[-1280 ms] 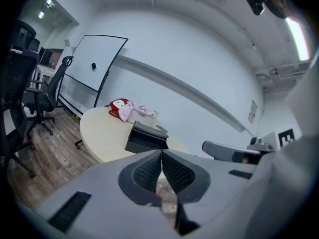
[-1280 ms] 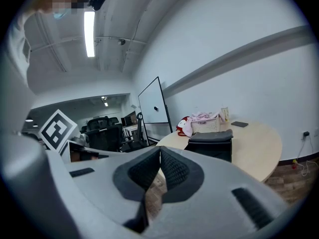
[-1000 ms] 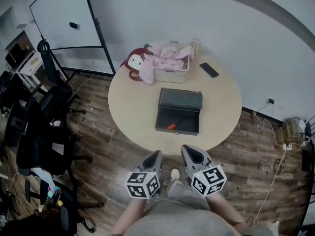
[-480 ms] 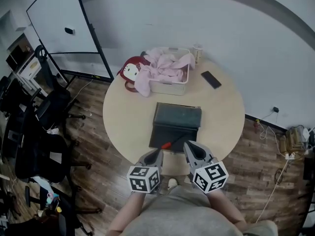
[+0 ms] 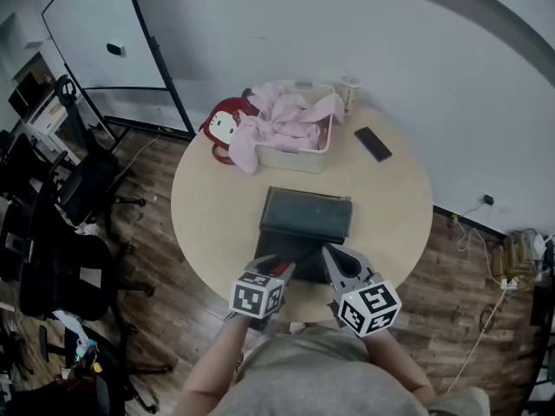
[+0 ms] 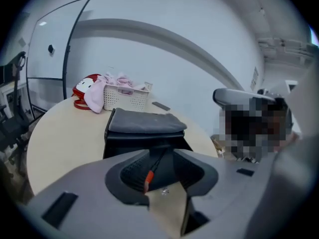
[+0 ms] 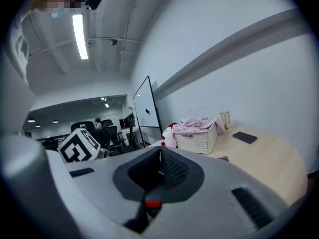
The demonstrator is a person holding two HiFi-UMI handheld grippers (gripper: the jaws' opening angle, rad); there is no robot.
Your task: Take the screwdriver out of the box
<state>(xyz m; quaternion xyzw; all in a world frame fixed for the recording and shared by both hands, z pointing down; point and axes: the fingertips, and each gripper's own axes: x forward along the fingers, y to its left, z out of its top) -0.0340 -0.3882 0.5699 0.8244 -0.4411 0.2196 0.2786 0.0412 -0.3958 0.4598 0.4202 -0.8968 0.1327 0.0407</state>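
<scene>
An open black box point(image 5: 305, 217) lies in the middle of the round beige table point(image 5: 208, 215). The screwdriver point(image 5: 279, 268), with its orange-red handle, lies in the box's front tray. My left gripper point(image 5: 279, 269) hangs over that front edge, jaws opening. In the left gripper view the screwdriver point(image 6: 149, 176) shows through the gap of the left gripper point(image 6: 162, 152), with the pads off it, and the box point(image 6: 144, 123) stands just beyond. My right gripper point(image 5: 332, 258) hovers beside it at the box's front right. The right gripper point(image 7: 160, 156) is shut and holds nothing.
A white basket point(image 5: 299, 150) with pink cloth stands at the table's far side, a red plush doll point(image 5: 224, 126) left of it. A dark phone point(image 5: 373, 144) and a paper cup point(image 5: 349, 94) lie at the far right. Office chairs point(image 5: 61, 224) crowd the floor on the left.
Both grippers have moved forward from the table's near edge to the box's front. The left one has dipped toward the tray and its jaws have come apart.
</scene>
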